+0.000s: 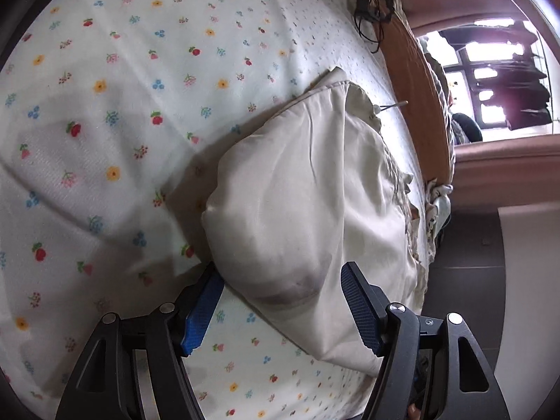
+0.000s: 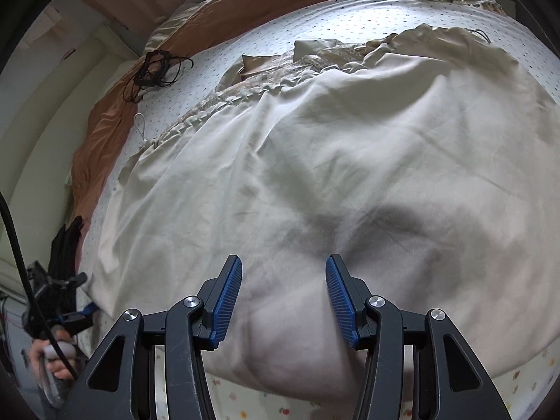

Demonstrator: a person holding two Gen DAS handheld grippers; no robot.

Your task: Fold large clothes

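Evidently the cream garment [image 2: 315, 147], spread over the flowered bed [image 1: 105, 122], is thin, limp and light, best pinched at a corner or hem, with both grippers' fingers [image 2: 229, 301] released

The garment [image 2: 315, 147] is plain cream, with a pale beige lace-patterned band along its gathered edge. Beneath it the bed sheet [image 1: 105, 112] is white, printed with small red, yellow, blue and pink flowers. Beyond the garment, at the sheet's far edge, lies an orange-brown blanket [image 2: 105, 129] with a black tangle of cable [image 2: 154, 70]. Both grippers are black with ribbed blue pads [image 2: 229, 301].
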